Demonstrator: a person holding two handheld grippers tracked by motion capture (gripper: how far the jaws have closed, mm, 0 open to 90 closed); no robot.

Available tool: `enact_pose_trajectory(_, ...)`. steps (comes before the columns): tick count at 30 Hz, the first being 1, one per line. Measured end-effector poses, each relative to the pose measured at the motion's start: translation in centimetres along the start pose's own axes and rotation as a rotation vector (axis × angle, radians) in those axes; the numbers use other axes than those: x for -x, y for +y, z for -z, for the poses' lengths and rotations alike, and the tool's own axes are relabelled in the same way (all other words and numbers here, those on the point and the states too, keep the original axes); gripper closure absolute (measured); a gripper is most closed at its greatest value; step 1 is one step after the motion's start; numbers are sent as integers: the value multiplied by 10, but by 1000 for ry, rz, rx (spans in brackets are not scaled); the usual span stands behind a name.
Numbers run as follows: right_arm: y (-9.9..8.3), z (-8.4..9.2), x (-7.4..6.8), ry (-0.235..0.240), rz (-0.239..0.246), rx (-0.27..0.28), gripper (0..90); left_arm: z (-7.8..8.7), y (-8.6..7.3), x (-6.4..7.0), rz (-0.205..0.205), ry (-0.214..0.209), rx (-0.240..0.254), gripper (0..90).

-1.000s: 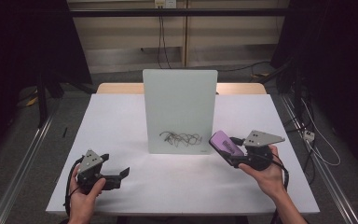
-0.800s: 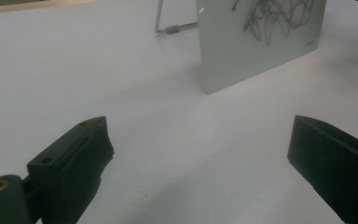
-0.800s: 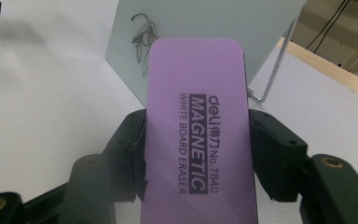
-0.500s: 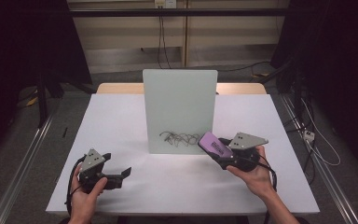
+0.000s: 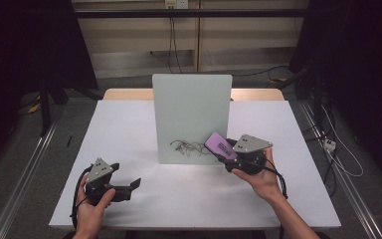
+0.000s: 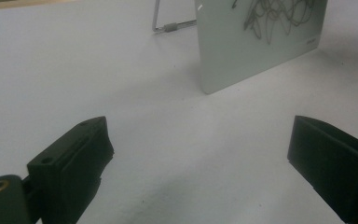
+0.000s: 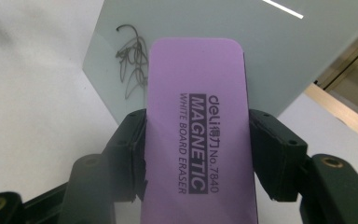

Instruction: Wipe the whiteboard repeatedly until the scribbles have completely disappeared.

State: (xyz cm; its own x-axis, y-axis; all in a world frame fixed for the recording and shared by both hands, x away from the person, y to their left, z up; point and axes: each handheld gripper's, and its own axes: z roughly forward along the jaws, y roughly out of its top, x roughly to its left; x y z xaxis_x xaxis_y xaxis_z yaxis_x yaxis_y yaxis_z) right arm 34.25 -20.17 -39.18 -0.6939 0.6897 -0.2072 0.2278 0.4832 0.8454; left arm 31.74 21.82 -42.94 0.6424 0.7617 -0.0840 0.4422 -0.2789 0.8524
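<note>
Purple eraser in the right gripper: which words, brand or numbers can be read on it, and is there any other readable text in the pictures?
On the purple eraser, held in the right gripper:
"deli" followed by Chinese characters
"No.7840"
"MAGNETIC"
"WHITE BOARD ERASER"
On the whiteboard: a small mark at its lower corner, too blurred to read; the black scribble is not writing.

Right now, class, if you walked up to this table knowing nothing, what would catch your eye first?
The purple whiteboard eraser, clamped in the right tongs, is held up to the upright glass whiteboard at mid-table. Next is the black scribble low on that board, just left of the eraser. The left tongs hang open near the table's front-left.
</note>
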Motion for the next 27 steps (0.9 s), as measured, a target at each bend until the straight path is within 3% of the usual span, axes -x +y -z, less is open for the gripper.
enact_pose_trajectory(8, 9, -11, -2, -22, 21, 25, 415, 1, 0, 0, 7, -4, 5, 58)
enact_pose_trajectory(14, 4, -18, -8, -54, 41, 13, 416, 1, 0, 1, 3, -4, 8, 58)
enact_pose_trajectory(27, 3, -25, -14, -76, 60, -4, 417, 1, 0, 1, -4, 0, 2, 58)
